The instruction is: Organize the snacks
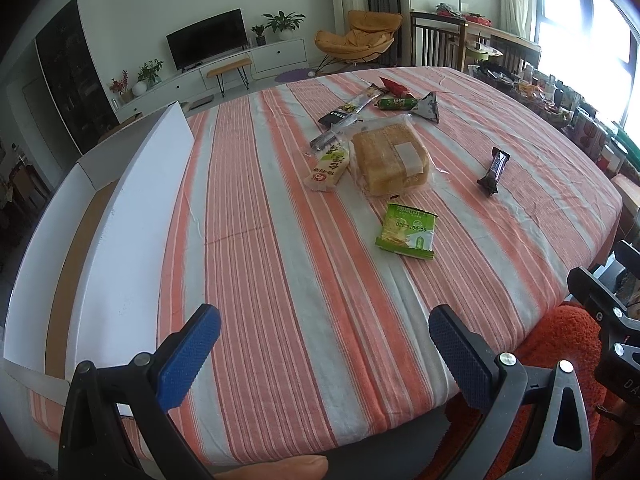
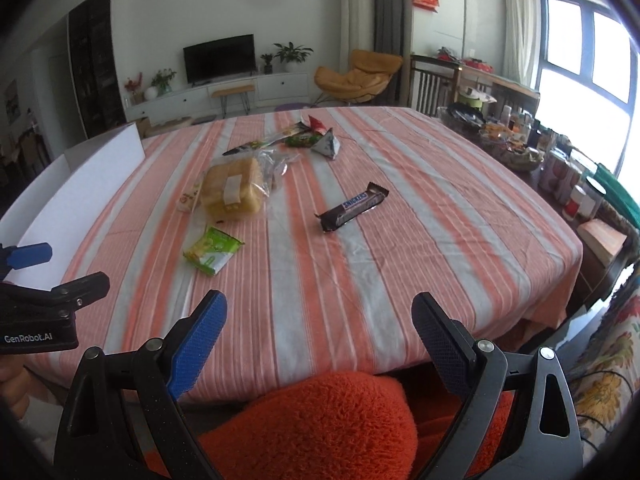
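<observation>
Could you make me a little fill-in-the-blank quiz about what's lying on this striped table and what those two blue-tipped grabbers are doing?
1. The brown chocolate bar carries the brand word ____.
2. The clear-bagged loaf of yellow bread lies farther from the camera than the flat ____ cracker packet.
3. The left gripper and right gripper both have their fingers ____, holding nothing.
4. The tall white cardboard box stands on the table's ____ side.

Missing words: Snickers; green; open; left

I see a white-walled living room with a black flat-screen television (image 2: 219, 57) on a long white low cabinet (image 2: 224, 94) at twelve o'clock. An orange-brown padded lounge chair (image 2: 354, 76) stands at one o'clock, and daylight glares through the dark-framed window (image 2: 588, 68) at two o'clock.
</observation>
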A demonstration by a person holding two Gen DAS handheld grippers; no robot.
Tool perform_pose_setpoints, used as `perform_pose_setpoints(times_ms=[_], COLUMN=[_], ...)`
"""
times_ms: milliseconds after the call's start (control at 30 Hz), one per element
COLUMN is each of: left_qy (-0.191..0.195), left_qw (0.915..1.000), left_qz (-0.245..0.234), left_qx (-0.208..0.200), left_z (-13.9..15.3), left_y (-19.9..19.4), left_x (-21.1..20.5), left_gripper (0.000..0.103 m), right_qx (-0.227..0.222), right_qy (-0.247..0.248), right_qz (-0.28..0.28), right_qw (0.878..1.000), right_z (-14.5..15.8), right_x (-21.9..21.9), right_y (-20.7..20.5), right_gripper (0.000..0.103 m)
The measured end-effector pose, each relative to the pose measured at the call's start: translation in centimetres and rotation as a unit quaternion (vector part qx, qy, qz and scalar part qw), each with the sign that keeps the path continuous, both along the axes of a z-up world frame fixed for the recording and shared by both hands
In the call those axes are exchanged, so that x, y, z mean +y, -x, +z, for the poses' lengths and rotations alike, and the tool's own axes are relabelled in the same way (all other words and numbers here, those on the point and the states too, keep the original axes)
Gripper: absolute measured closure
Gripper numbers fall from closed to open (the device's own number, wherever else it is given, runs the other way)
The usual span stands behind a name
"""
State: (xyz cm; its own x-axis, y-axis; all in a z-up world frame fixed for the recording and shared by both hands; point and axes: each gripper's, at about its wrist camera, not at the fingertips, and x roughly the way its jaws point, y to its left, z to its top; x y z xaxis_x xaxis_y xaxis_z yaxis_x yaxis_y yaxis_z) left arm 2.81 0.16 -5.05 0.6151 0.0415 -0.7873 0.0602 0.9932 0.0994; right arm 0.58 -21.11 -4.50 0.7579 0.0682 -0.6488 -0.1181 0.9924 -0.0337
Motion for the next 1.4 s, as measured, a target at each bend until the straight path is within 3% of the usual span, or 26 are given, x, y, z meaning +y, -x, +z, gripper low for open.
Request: perform_pose_setpoints(times_ms=[367, 600, 700, 767, 967, 1067, 1133, 1200, 1333, 1367, 1400], left_qy=[-0.003, 0.037, 0.026, 0.048, 0.051, 0.050, 0.089, 0.126, 0.082, 0.071, 0.063], left_qw=[0.9997, 0.9960, 0.9946, 0.9940, 0.9967, 0.9946, 0.9890, 0.9835, 0.9859, 0.9861, 0.9861], left_qz=[0.005, 0.004, 0.004, 0.005, -0.011, -0.018, -0.041, -0.074, -0.124, -0.128, -0.131], left_qx=[0.025, 0.082, 0.100, 0.098, 0.062, 0.088, 0.111, 0.107, 0.078, 0.078, 0.080], left_z=[-1.8, -6.0, -7.6, -7.9, -8.1, -7.9, -7.2, -6.0, -5.0, -5.4, -5.9], left_y=[-1.2, -4.3, -4.9, -4.8, -4.9, -5.6, -6.9, -7.8, -9.7, -10.3, -10.9], left_x=[0.2, 0.8, 0.8, 1.2, 1.6, 1.7, 1.4, 0.4, -3.1, -3.7, -4.2], left_gripper=[0.000, 0.000, 0.000, 0.000, 0.000, 0.000, 0.000, 0.000, 0.002, 0.005, 0.019], right_qx=[0.008, 0.022, 0.021, 0.022, 0.036, 0.039, 0.040, 0.042, 0.041, 0.040, 0.039], right_qy=[0.005, -0.009, 0.001, 0.004, -0.005, -0.008, -0.010, -0.010, -0.008, -0.008, -0.007], right_qz=[0.020, 0.024, 0.033, 0.035, 0.035, 0.035, 0.036, 0.036, 0.036, 0.036, 0.036], right_qw=[1.000, 0.999, 0.999, 0.999, 0.999, 0.999, 0.998, 0.998, 0.998, 0.999, 0.999], right_z=[-0.9, -1.9, -2.2, -2.3, -2.8, -3.0, -3.1, -3.2, -3.2, -3.2, -3.2], right_x=[1.3, 1.5, 2.1, 2.2, 2.0, 1.9, 1.9, 1.9, 2.0, 2.0, 2.0], right_y=[-0.3, -0.7, -0.5, -0.5, -1.0, -1.1, -1.1, -1.1, -1.1, -1.0, -1.0], right_gripper=[0.008, 0.008, 0.008, 0.008, 0.008, 0.008, 0.008, 0.008, 0.008, 0.008, 0.008])
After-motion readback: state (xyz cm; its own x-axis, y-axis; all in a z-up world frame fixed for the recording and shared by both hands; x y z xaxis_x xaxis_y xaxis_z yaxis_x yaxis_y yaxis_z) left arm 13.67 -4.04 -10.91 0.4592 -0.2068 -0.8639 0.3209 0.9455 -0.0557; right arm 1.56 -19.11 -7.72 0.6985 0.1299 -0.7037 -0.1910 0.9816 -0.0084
